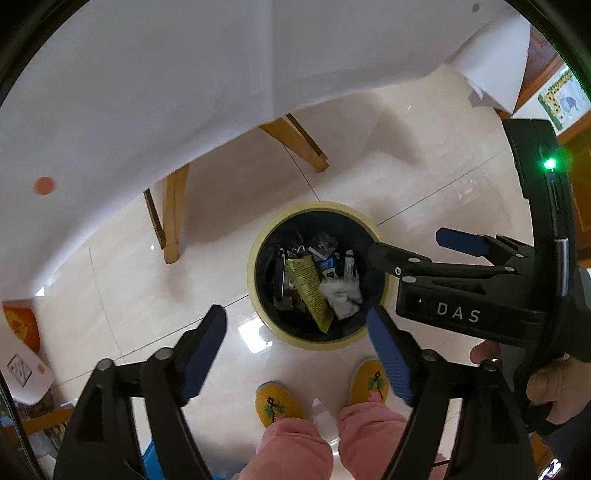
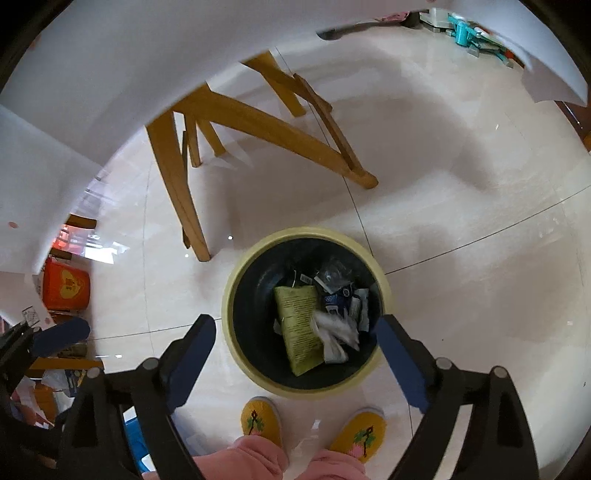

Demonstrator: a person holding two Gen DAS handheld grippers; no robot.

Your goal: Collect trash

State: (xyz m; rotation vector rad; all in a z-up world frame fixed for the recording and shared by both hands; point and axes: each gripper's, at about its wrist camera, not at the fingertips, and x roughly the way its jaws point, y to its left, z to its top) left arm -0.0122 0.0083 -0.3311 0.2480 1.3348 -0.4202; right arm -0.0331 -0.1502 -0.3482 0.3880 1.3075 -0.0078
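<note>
The white letters "DAS" stand on the black body of the right gripper [image 1: 402, 254], at about three o'clock in the left wrist view. The green packet [image 2: 301, 328] in the bin carries lines of print, too small to read.

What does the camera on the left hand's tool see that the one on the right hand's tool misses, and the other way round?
Only the left wrist view shows the whole right gripper from the side, marked DAS, with a green light and the hand that holds it.

Only the right wrist view shows teal objects on the floor far off, and just one blue finger of the left gripper at its edge.

Both show the yellow-rimmed bin holding wrappers, wooden table legs, yellow slippers, and open, empty fingers.
</note>
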